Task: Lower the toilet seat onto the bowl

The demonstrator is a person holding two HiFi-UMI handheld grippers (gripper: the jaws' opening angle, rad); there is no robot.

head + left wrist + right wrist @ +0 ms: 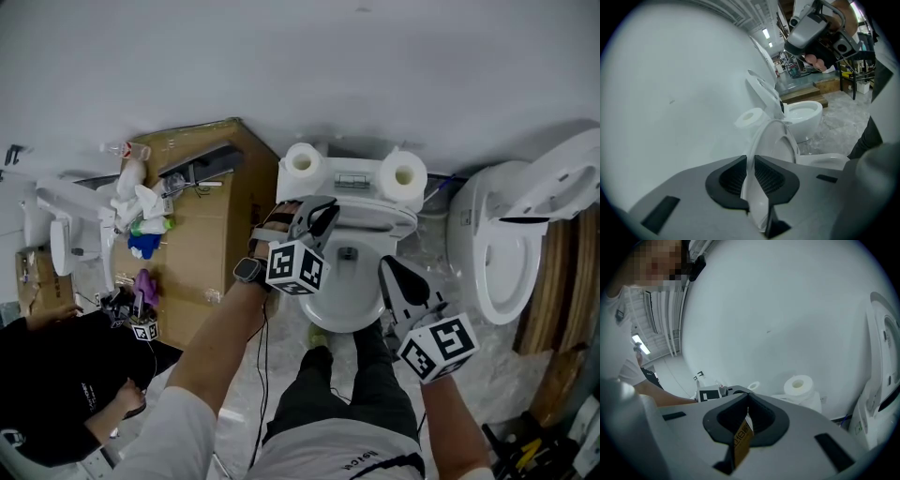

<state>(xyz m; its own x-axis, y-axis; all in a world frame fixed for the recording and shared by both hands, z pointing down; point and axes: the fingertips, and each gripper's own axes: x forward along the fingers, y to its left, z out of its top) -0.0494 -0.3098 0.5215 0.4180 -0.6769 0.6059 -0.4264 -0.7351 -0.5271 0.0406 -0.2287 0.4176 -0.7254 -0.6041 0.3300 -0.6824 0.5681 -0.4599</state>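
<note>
White toilet seat (776, 150), raised above the bowl (345, 314), is clenched by the left claw (751, 164). Next it should swing down gently; the right claw (746, 411) only pinches a tan label (740, 441).

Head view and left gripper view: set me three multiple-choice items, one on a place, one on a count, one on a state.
1. Where do the toilet paper rolls sit?
A. on the floor
B. on the cardboard box
C. on the tank of the middle toilet

2. How many rolls are on it?
A. one
B. two
C. four

3. How does the left gripper stand?
A. shut on the toilet seat
B. open, clear of everything
C. shut on a roll

Key:
1 C: both rolls stand on the tank top.
2 B: one at each end.
3 A: the seat's thin white edge runs between the closed jaws.
</note>
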